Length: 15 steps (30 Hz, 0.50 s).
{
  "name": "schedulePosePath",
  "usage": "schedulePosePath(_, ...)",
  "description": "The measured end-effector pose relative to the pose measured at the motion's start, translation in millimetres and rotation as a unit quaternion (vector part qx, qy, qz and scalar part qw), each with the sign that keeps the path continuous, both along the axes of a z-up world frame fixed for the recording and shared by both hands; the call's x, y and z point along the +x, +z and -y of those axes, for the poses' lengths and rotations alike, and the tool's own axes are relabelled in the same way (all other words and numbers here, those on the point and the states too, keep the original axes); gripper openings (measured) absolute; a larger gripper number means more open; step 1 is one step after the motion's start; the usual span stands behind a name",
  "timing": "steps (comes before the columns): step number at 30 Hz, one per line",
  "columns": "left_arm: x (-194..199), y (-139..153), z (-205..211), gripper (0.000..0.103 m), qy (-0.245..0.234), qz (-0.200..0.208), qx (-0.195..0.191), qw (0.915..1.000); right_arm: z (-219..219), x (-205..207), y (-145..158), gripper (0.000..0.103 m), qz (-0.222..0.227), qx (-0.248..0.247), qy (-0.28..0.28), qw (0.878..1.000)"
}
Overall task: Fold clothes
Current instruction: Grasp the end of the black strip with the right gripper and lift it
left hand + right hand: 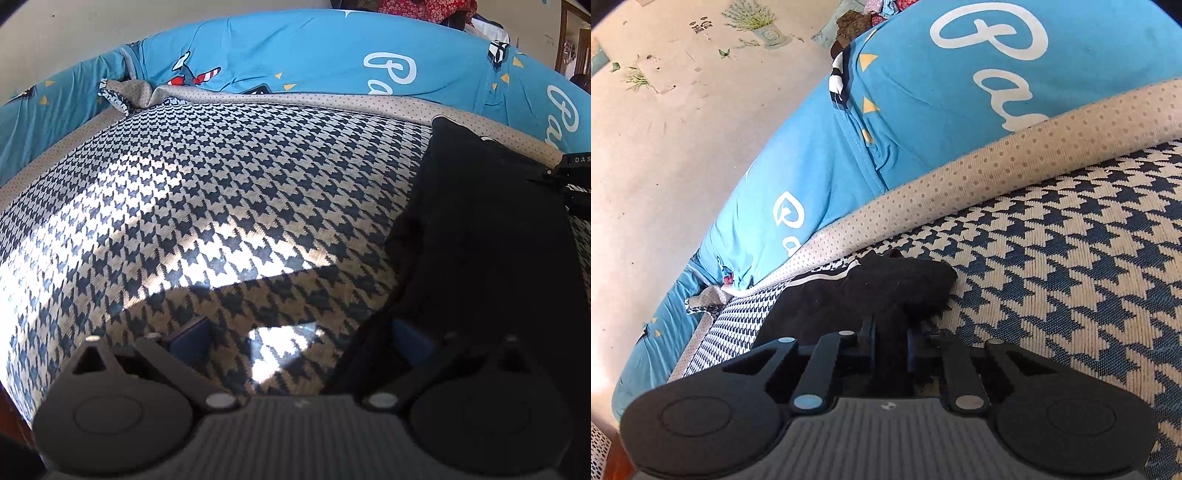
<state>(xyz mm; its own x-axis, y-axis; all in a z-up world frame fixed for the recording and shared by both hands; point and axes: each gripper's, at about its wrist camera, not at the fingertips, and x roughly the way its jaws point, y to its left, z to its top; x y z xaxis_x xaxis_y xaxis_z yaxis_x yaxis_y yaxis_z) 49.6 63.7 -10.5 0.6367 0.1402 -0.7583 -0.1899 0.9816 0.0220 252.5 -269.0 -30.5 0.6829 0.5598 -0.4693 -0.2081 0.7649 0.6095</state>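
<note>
The right gripper (891, 334) has its jaws drawn in close on a bunched fold of the black garment (886, 286), the cloth pinched between the two pads. From the pinch, the dark fabric spreads ahead of the fingertips and off to their left, ending in a rounded corner just ahead and to the right of them. A thin white stripe runs along the garment's far edge, ahead and left of the jaws. Under the jaws and out to their right lies the houndstooth cover (1071, 258); past the garment runs a beige dotted border (960, 173), and beyond that the blue bedding (923, 122) with white script on it.

The left gripper (301, 343) stands with its jaws wide apart and nothing between them (only houndstooth cover (221, 206) shows in the gap, with a bright patch of sunlight on it). The black garment (480, 229) lies to the right of these jaws, its near edge running down beside the right finger (413, 347); whether cloth and finger touch is lost in the shadow. From there the garment stretches ahead and to the right towards the dotted border (332, 101), with the blue bedding (295, 48) behind it. At the far right edge of this view a dark part of the other gripper shows past the garment.
</note>
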Motion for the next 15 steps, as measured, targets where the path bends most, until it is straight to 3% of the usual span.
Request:
schedulePosePath(7,2,3,8,0.103,-0.011,0.011,0.008,0.9998,-5,-13,19,0.007,0.009,-0.046,-0.054,0.997)
schedulePosePath(15,-5,12,34,0.103,-0.086,0.046,-0.001,0.9952,19,-40,48,0.007,0.035,-0.1,-0.124,0.987)
